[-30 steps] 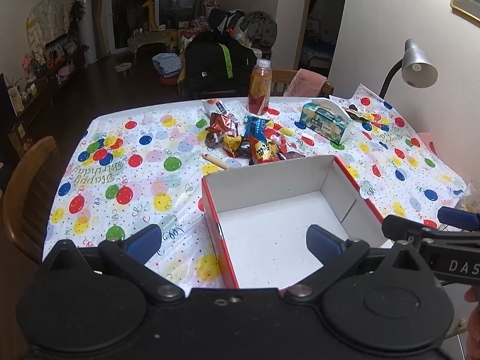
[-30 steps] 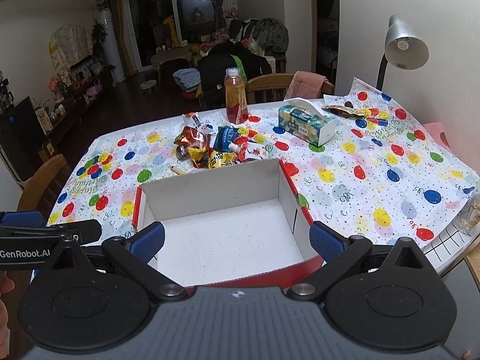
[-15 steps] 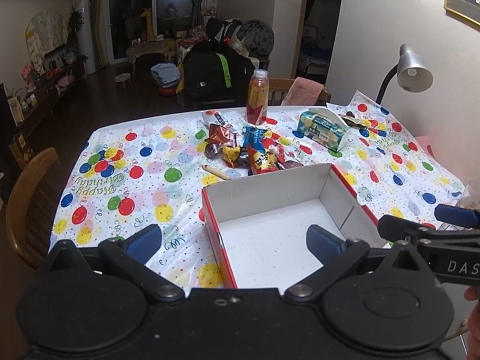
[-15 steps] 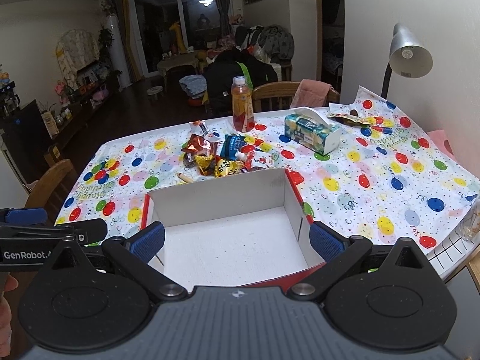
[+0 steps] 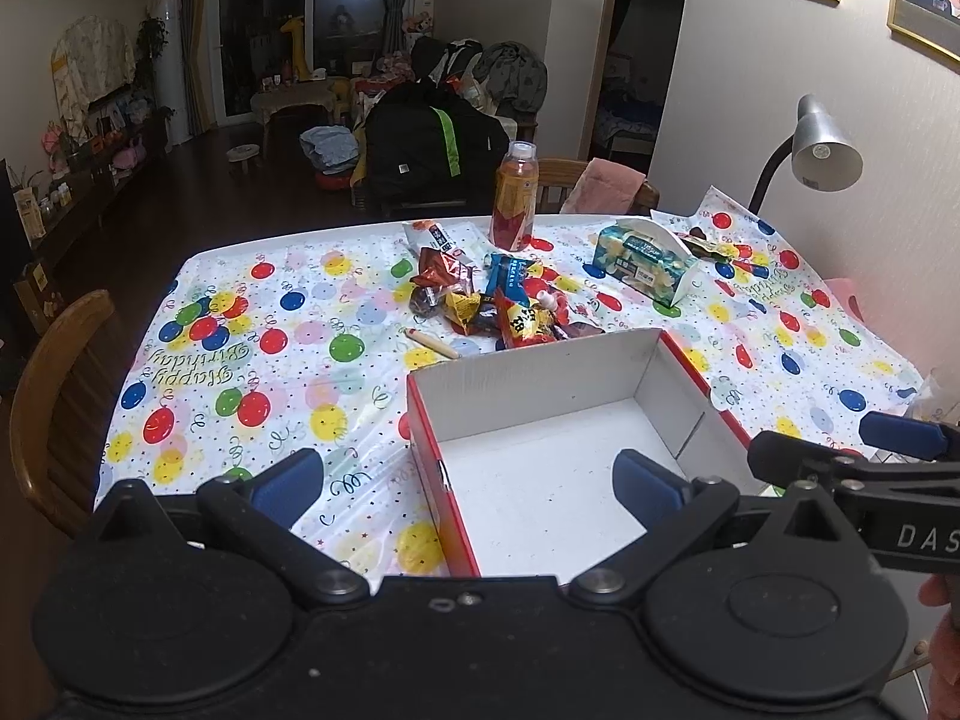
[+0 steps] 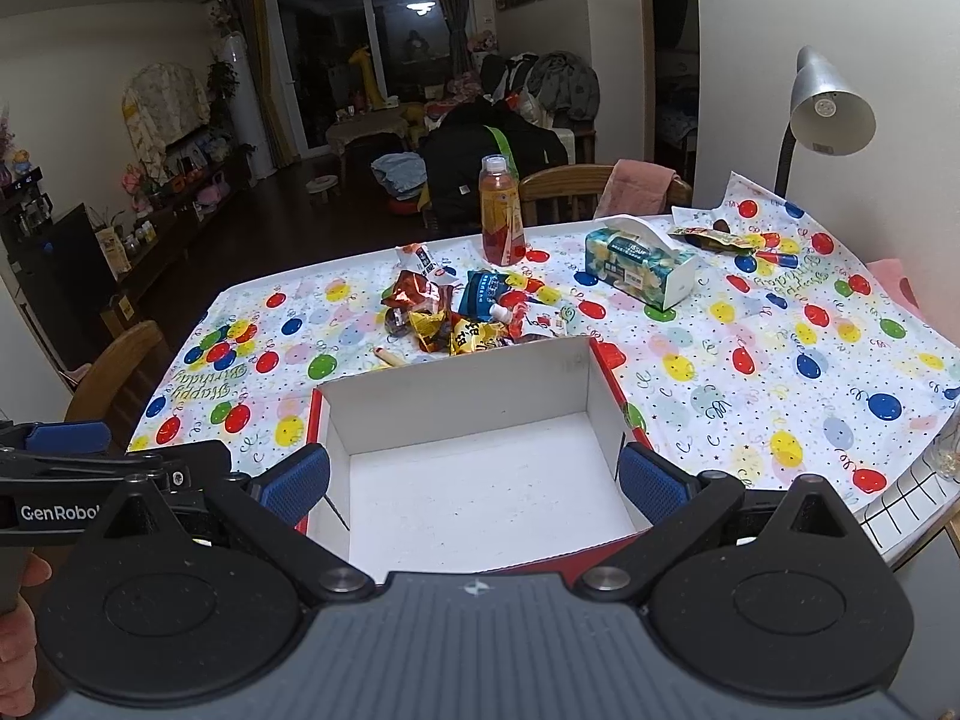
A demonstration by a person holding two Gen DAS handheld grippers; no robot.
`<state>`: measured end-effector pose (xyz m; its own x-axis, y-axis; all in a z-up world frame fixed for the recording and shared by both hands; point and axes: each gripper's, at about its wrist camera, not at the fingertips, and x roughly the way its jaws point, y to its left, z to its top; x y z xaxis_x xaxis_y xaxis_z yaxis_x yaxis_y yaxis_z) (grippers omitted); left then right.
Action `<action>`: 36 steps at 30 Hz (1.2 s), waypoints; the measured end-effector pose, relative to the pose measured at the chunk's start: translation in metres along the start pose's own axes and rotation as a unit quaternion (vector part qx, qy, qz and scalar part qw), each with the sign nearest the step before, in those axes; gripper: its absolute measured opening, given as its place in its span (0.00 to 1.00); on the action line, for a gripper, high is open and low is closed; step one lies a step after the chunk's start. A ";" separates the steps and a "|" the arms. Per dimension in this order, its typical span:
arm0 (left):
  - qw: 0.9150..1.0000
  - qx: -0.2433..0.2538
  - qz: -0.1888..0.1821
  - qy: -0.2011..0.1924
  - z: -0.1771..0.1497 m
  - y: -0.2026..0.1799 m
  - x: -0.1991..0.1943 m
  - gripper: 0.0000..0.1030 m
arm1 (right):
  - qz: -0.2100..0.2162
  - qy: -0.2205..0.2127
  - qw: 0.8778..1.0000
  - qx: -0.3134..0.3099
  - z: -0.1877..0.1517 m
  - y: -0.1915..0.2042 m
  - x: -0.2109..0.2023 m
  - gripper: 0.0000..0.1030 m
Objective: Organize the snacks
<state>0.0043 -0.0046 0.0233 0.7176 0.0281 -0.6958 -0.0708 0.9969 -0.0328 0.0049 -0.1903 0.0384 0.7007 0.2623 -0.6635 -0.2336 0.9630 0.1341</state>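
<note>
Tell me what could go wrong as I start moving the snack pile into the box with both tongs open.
The snack pile lies behind the box's tall far wall, so reaching over could knock or shove the box. The bottle stands upright just beyond the pile and could tip if bumped. The wrappers overlap, so the left tongs or right tongs may drag several out at once.

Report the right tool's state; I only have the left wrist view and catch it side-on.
Observer: The right tool is open wide and holds nothing.
Operator: Check the box's near side. I can't see it from here.
Observer: A low red wall closes the near side of the box, so all four sides are intact.
</note>
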 end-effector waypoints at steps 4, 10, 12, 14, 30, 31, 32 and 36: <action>1.000 0.000 -0.001 0.000 0.000 0.001 0.000 1.00 | 0.000 -0.001 1.000 0.002 -0.001 0.002 -0.001 1.00; 1.000 0.002 -0.004 -0.002 -0.002 0.000 -0.005 1.00 | -0.001 -0.002 1.000 0.003 -0.002 0.004 -0.002 1.00; 1.000 0.000 -0.005 -0.001 -0.003 0.001 -0.006 1.00 | -0.003 -0.002 1.000 0.005 -0.002 0.005 -0.002 1.00; 1.000 -0.001 -0.007 -0.002 -0.003 0.000 -0.007 1.00 | -0.005 -0.002 1.000 0.009 -0.002 0.007 -0.003 1.00; 0.999 -0.003 -0.035 0.008 0.000 0.013 0.008 1.00 | -0.002 -0.006 1.000 0.005 0.002 0.005 0.005 1.00; 0.999 -0.001 -0.034 0.006 0.001 0.014 0.011 1.00 | -0.001 -0.006 1.000 0.000 0.005 0.004 0.009 1.00; 1.000 0.001 -0.029 0.004 0.003 0.014 0.015 1.00 | -0.002 -0.004 1.000 -0.005 0.009 0.002 0.013 1.00; 1.000 -0.003 -0.019 0.008 0.014 0.017 0.037 1.00 | 0.002 0.011 1.000 -0.015 0.029 -0.013 0.037 1.00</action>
<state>0.0389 0.0146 0.0070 0.7088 -0.0116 -0.7053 -0.0476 0.9968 -0.0641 0.0536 -0.1910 0.0337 0.6848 0.2646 -0.6790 -0.2572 0.9595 0.1146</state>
